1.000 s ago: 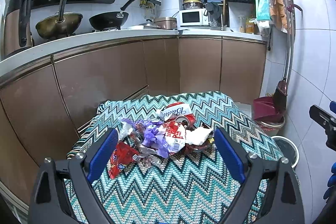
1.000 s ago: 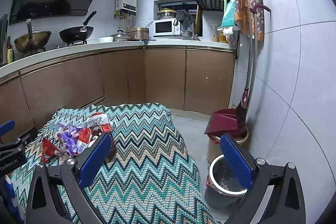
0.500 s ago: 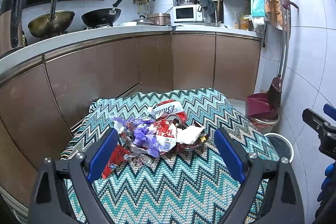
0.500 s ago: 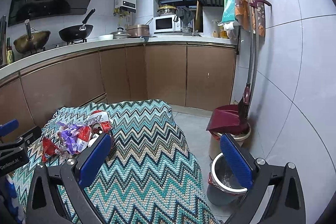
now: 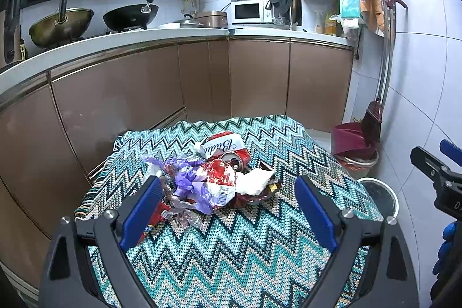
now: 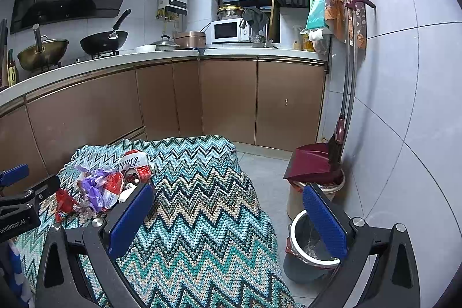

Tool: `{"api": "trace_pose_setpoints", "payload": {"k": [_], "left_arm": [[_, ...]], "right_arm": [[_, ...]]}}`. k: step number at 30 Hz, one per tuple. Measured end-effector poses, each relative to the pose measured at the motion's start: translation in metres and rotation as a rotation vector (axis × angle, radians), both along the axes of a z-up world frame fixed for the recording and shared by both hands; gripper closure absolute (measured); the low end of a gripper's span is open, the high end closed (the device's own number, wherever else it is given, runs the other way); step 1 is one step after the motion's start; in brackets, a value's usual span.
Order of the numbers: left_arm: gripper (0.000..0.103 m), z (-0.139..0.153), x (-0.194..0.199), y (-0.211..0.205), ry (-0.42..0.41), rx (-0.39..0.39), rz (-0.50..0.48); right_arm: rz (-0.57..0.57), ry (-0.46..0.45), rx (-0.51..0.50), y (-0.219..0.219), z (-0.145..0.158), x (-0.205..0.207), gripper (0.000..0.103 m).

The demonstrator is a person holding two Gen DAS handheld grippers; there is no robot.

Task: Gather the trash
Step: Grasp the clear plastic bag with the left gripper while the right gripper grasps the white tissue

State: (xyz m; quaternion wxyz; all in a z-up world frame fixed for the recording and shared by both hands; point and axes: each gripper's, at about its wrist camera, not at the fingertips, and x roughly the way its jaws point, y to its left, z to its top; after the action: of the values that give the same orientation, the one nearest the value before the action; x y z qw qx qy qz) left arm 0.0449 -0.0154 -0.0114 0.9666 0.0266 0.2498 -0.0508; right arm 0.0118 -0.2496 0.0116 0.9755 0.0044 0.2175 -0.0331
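A heap of trash (image 5: pixel 208 181) lies on the zigzag-patterned table cover (image 5: pixel 236 244): a crushed red and white can (image 5: pixel 226 147), purple and red wrappers, and a white crumpled paper (image 5: pixel 254 181). My left gripper (image 5: pixel 228 210) is open, held just before the heap with nothing between its fingers. In the right wrist view the same trash heap (image 6: pixel 101 186) sits at the left. My right gripper (image 6: pixel 228 221) is open and empty over the table's right edge. A small steel bin (image 6: pixel 311 244) with a liner stands on the floor below it.
Brown kitchen cabinets (image 5: pixel 202 82) run behind the table, with woks and a microwave on the counter. A red dustpan (image 6: pixel 311 163) rests on a second bin against the tiled right wall, beside a broom. Grey floor (image 6: pixel 265 172) shows between table and cabinets.
The left gripper has risen and pulled back a little, so the trash heap sits lower and farther in view. The right gripper has barely shifted. Both stay open.
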Motion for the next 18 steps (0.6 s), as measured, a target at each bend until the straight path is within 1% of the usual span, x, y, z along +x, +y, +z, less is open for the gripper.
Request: {"api": "trace_pose_setpoints", "payload": {"k": [5,9,14,18], "left_arm": [[0.01,-0.004,0.006,0.007,0.019,-0.027,-0.003],[0.01,-0.009,0.011,0.02,0.022,-0.048,0.007],[0.01,-0.026,0.02,0.044,0.054,-0.07,-0.001],[0.012,-0.046,0.031,0.061,0.088,-0.075,-0.018]], "right_arm": [[0.008,0.004,-0.007,0.004,-0.001,0.005,0.0],[0.046,0.008,0.014,0.006,-0.004,0.011,0.0],[0.162,0.032,0.075,0.014,-0.013,0.026,0.0],[0.29,0.103,0.111,0.034,-0.032,0.05,0.001]]}}
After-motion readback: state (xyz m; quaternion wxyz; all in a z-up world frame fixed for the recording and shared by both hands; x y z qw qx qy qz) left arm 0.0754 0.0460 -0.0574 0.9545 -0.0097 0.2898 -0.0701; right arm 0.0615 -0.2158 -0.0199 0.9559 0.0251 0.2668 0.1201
